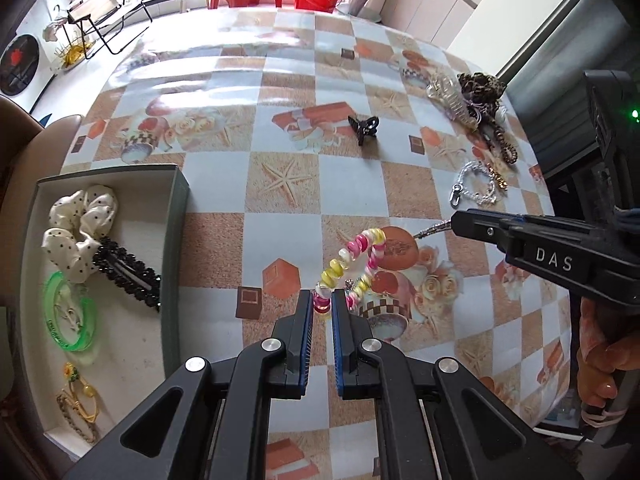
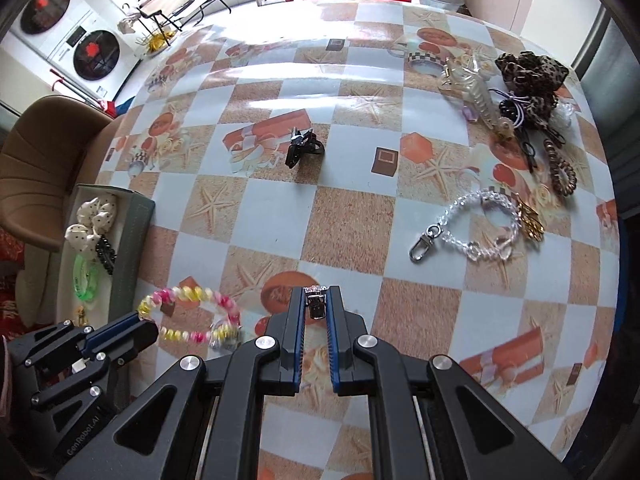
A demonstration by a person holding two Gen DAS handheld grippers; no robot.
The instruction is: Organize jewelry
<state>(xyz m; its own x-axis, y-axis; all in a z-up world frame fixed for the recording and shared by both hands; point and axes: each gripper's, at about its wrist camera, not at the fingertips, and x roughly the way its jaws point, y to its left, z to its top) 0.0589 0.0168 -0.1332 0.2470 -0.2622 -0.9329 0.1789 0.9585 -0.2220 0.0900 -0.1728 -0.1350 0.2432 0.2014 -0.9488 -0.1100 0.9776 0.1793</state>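
Left gripper [image 1: 321, 304] pinches a spiral bracelet [image 1: 356, 266] (pink, yellow, white).

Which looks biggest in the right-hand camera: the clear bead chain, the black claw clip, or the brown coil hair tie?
1. clear bead chain
2. black claw clip and brown coil hair tie: too alike to rank, and the clip lies farther from the camera.

My left gripper [image 1: 321, 305] hides part of the pink and yellow coil band [image 1: 352, 268]. The shiny clip [image 2: 316, 304] in my right gripper [image 2: 316, 307] is mostly covered. The box [image 1: 176, 216] is cut off at the left edge.
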